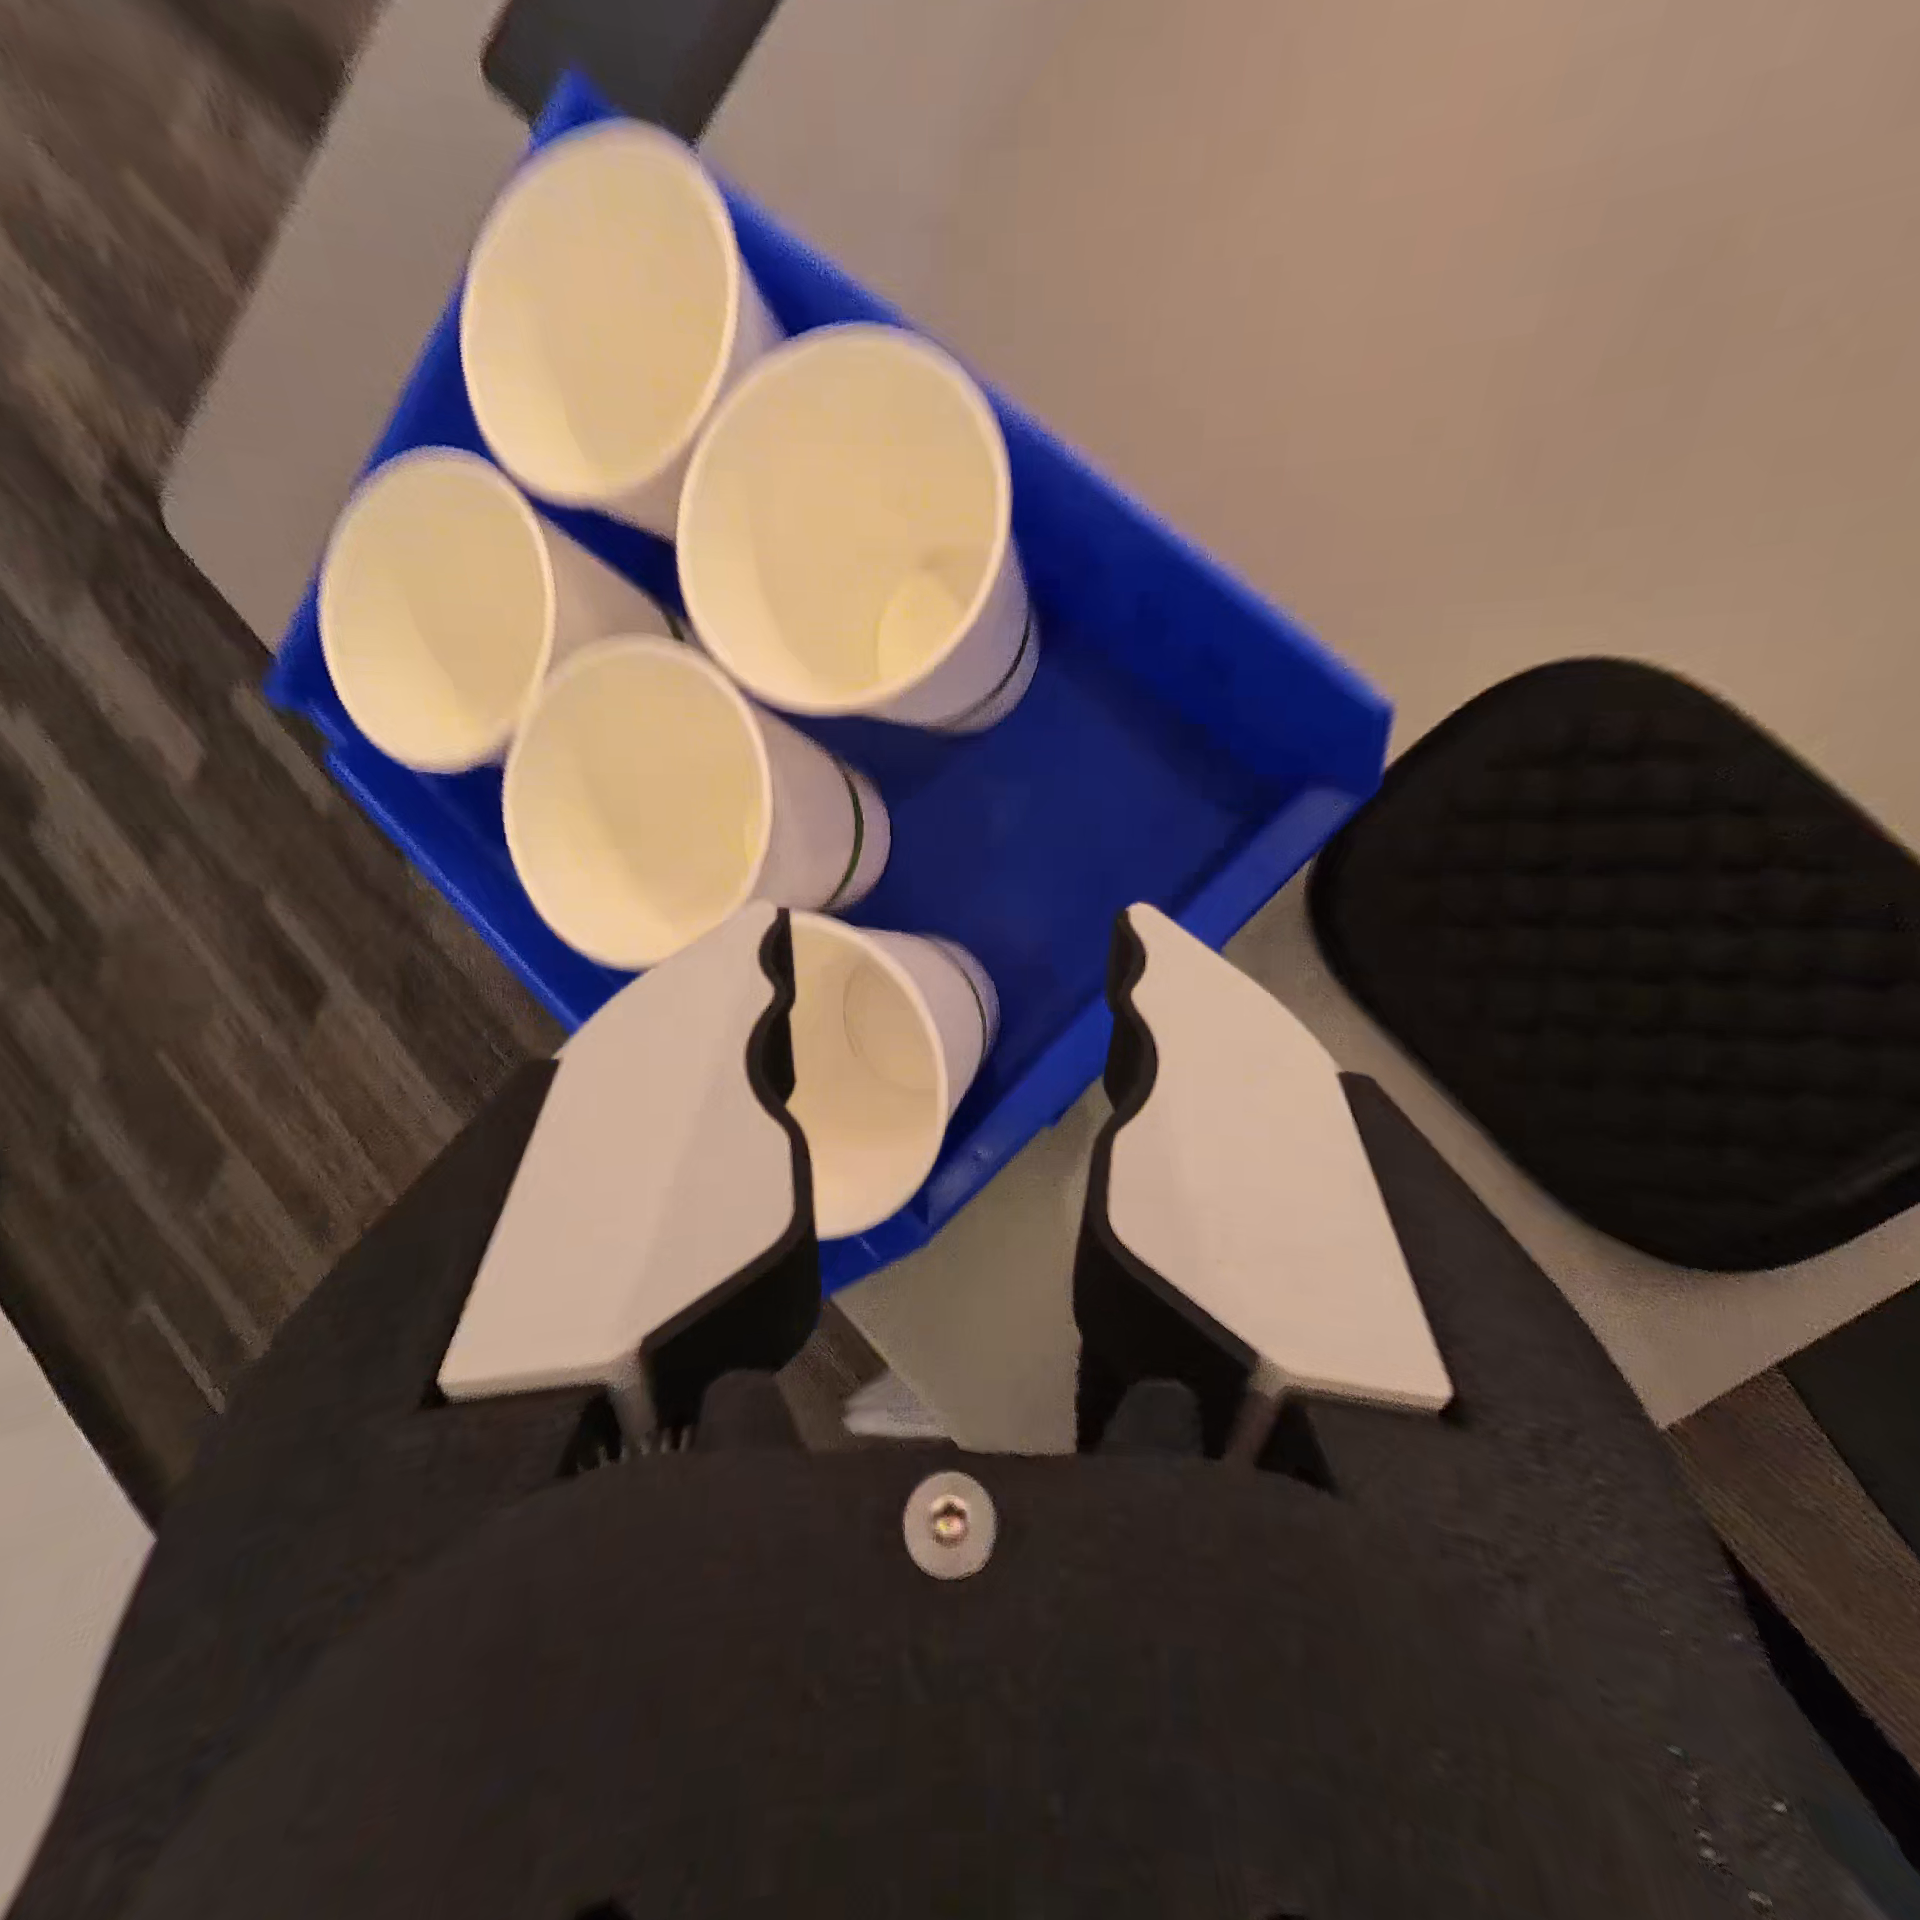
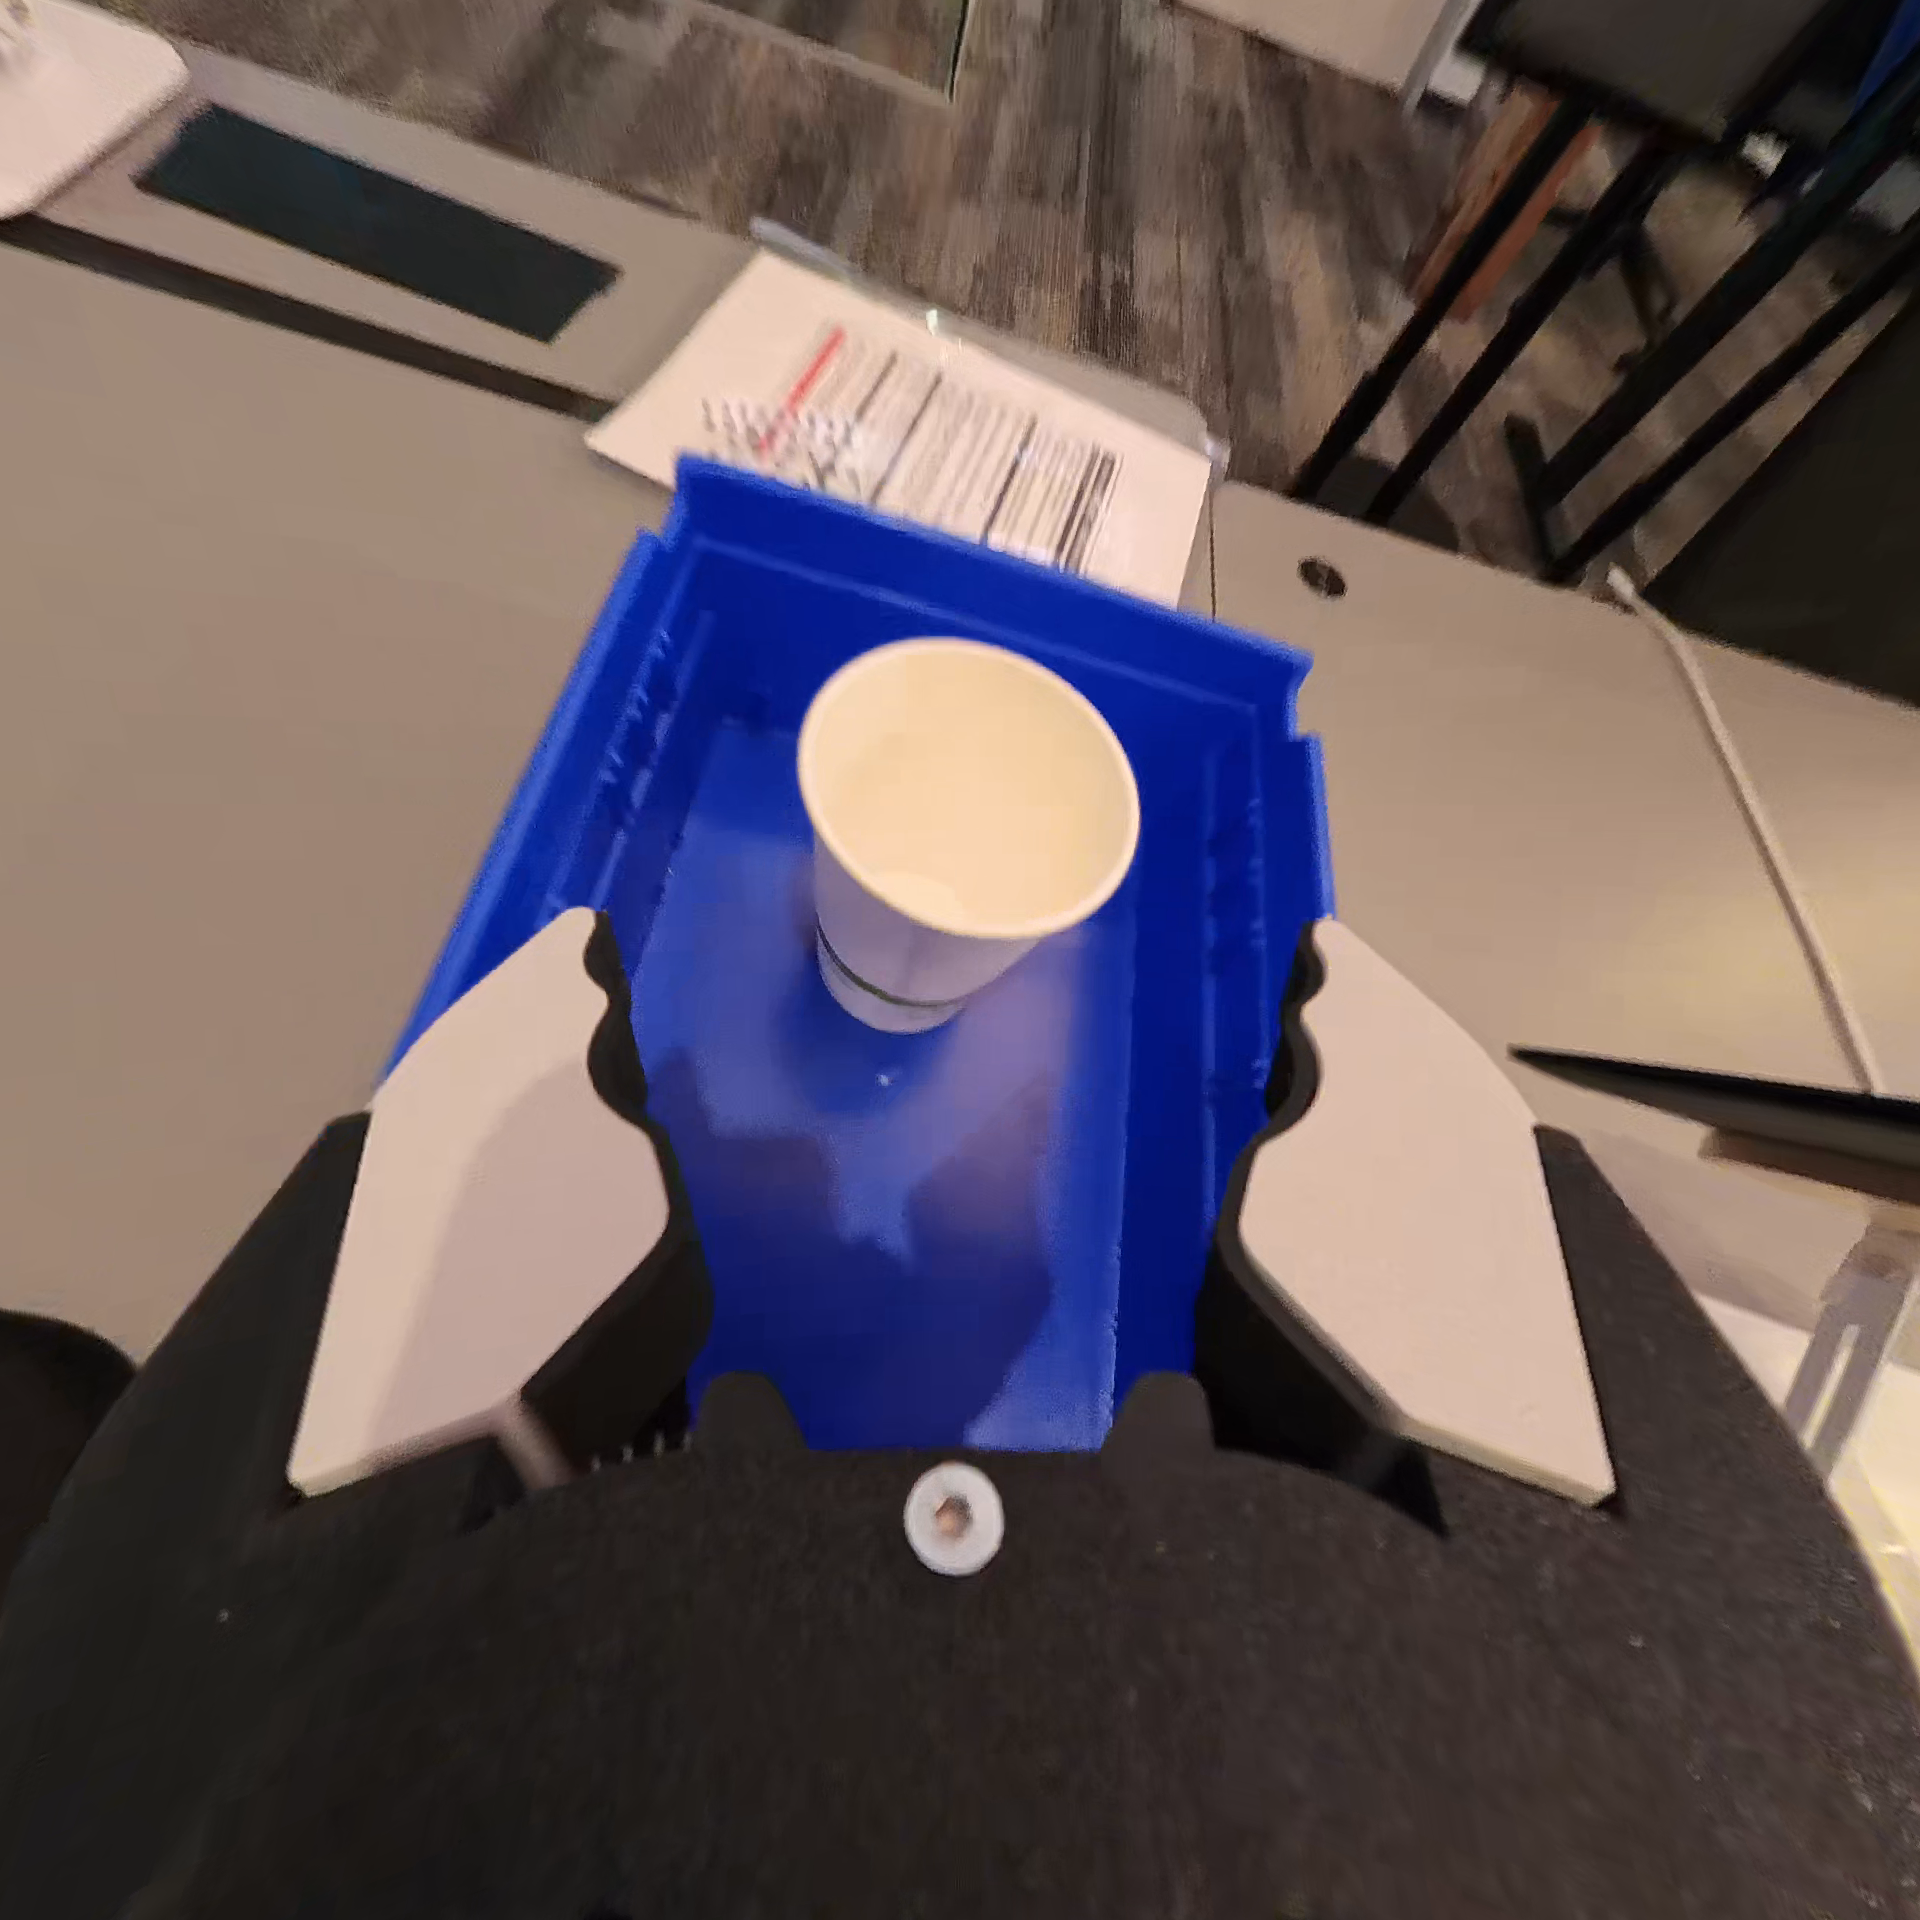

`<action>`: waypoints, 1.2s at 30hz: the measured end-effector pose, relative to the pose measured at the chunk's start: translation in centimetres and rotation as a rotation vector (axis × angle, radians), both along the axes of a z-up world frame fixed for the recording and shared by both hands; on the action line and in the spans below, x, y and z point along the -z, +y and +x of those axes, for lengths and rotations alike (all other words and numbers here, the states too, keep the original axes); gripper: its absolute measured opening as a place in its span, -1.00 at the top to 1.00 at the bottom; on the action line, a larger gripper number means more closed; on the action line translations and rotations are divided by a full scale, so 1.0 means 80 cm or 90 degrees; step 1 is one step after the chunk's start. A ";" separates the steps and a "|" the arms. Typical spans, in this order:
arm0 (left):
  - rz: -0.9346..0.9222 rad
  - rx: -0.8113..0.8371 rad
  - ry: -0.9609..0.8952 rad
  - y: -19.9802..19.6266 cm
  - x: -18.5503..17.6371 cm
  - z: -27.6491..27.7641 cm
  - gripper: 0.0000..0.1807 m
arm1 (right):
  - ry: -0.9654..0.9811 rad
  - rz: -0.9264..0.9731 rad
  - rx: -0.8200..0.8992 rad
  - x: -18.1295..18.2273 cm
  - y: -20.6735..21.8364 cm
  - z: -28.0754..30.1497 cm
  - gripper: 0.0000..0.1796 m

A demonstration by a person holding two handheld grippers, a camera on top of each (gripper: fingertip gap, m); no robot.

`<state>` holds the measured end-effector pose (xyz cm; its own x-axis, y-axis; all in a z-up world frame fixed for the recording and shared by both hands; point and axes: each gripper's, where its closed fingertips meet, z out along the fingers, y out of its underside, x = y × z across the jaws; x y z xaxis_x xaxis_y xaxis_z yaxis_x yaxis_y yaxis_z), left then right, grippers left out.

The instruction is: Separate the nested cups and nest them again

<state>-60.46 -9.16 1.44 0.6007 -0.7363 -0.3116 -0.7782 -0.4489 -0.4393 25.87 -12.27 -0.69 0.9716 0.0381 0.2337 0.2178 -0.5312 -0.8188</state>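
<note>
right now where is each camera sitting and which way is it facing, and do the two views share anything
Left wrist view: sits on the left gripper, looking steeply down at five upright paper cups in a blue bin at the table edge; its own open fingers show, one in front of the nearest cup.
Right wrist view: sits on the right gripper, looking down into a blue bin holding a single cup; its open fingers show.
Shared: grey tabletop and carpet; whether it is the same bin, I cannot tell.

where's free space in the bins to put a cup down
The bin in the right wrist view holds one cup; its floor between that cup and the gripper is bare. The left view's bin is crowded with five cups along one side; only the strip by its far wall stays free.
</note>
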 end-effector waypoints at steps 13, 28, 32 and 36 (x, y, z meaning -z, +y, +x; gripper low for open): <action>-0.149 -0.104 0.132 -0.006 0.106 -0.076 0.64 | -0.063 0.108 -0.142 -0.106 0.021 -0.117 -0.30; -0.159 -0.081 0.109 -0.026 0.077 -0.070 1.00 | -0.045 0.111 -0.244 -0.104 0.053 -0.197 -0.29; -0.156 -0.059 0.102 -0.047 0.035 -0.062 1.00 | -0.033 0.113 -0.297 -0.105 0.065 -0.240 -0.30; -0.132 0.017 0.074 -0.062 -0.020 -0.018 1.00 | 0.001 0.130 -0.394 -0.116 0.071 -0.315 -0.29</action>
<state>-61.92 -14.12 3.05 0.5487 -0.8071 -0.2179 -0.8311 -0.4981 -0.2475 0.68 -6.60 8.56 0.7850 0.5453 0.2939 0.4322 -0.1423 -0.8905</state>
